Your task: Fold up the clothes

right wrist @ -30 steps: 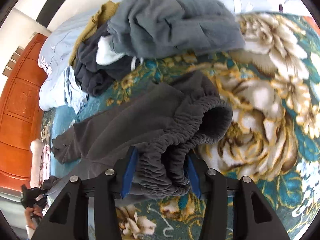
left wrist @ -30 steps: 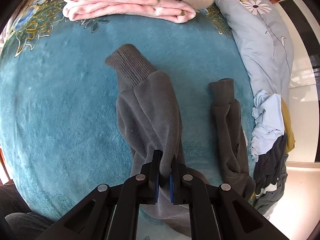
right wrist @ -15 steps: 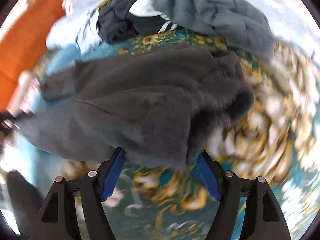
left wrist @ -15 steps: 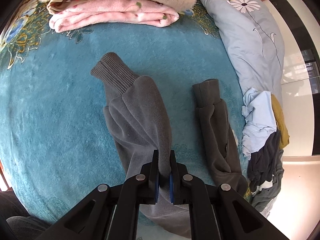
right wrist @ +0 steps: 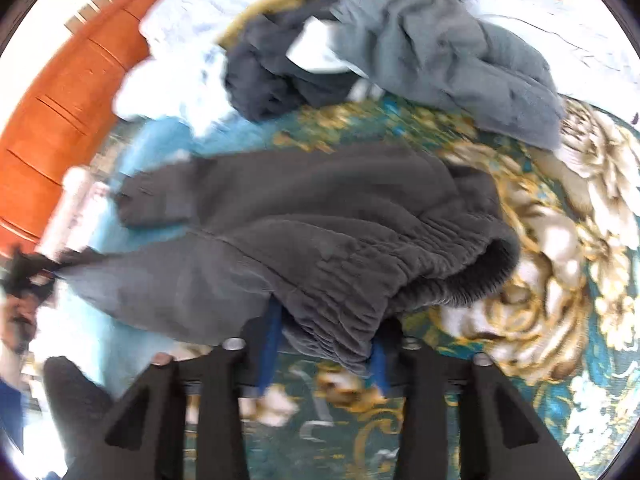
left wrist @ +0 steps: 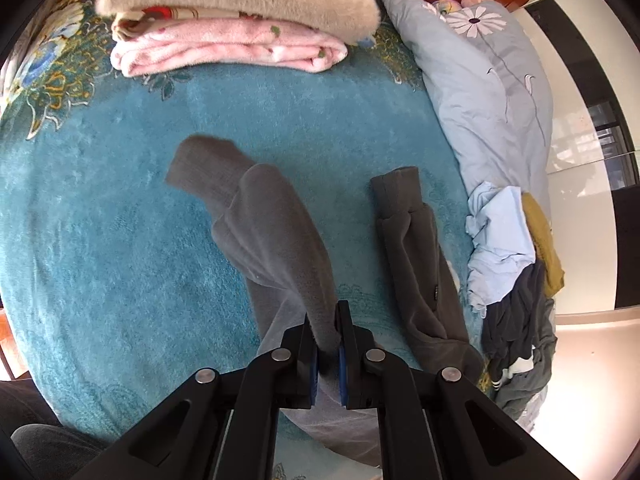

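Gripping a fold of the grey trousers (left wrist: 280, 240) as it did a second ago, the left claw (left wrist: 328, 332) is pinched tight, both legs stretching ahead of it over the blue blanket (left wrist: 100, 220). The right claw (right wrist: 324, 344), spread apart, has the waistband (right wrist: 400, 280) draped between its fingers, which have widened since; the clothes pile (right wrist: 380, 48) lies beyond it.

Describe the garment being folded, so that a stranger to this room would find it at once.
On the teal blanket, below the folded pink blanket, lie dark grey fleece trousers, one leg pinched by the left gripper. Unlike the crumpled clothes pile at the side, they lie stretched out with ribbed cuffs.
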Motion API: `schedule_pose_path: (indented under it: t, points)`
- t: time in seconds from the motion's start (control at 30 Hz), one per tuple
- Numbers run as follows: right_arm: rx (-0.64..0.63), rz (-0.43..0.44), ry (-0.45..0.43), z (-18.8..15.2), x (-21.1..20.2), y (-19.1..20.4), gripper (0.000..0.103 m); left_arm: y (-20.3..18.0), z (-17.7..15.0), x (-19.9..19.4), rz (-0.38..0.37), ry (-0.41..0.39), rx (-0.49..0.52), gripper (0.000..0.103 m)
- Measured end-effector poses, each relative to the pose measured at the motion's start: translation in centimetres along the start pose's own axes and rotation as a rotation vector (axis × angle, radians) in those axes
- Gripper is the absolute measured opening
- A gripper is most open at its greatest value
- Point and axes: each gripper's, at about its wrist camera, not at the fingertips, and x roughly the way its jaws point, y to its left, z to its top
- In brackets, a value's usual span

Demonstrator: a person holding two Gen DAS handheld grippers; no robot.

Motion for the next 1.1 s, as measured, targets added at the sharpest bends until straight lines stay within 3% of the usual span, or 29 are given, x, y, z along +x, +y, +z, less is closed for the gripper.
schedule_pose_path:
  t: [0.07,0.33,0.47,0.53,0.6,0.67,0.83,0.9,1.0,1.1]
  points:
    - [-0.001,0.112,-0.044,0.6,-1.6,1.3,0.027,-0.4,0.2,-1.6,-0.023,-0.034,0.006,0.007]
    - [-0.094,0.438,-0.133,1.8,-7.1,9.1,0.023,-0.1,1.8,-13.5,-0.107,-0.233,0.038,0.007]
    - [-0.177,0.564,-0.087,-0.4,-9.0,13.3,0.023,0.3,2.3,-17.4,-0.049,-0.291,0.073,0.007]
    - [-0.188,0.690,-0.049,-1.9,-9.3,14.9,0.023,0.4,2.6,-19.2,-0.016,-0.319,0.092,0.007]
    - [-0.188,0.826,-0.024,-3.2,-9.8,15.8,0.023,0.0,3.0,-18.8,0.019,-0.302,0.112,0.007]
    - [-0.148,0.881,-0.035,-3.0,-9.2,15.5,0.023,-0.6,3.5,-17.5,0.054,-0.267,0.126,0.007]
    - [0.130,0.778,-0.023,-1.8,-4.8,9.4,0.023,-1.5,3.4,-10.0,0.106,-0.104,0.141,0.007]
    - [0.243,0.693,-0.024,-1.5,-2.7,6.6,0.023,-1.3,3.2,-6.5,0.119,-0.050,0.123,0.007]
    - [0.393,0.588,-0.033,-1.4,-0.9,2.3,0.022,-1.0,2.5,-2.3,0.164,0.001,0.104,0.008]
    - [0.517,0.533,-0.049,-1.5,0.0,-1.9,0.022,-0.6,2.0,0.6,0.163,0.037,0.085,0.010]
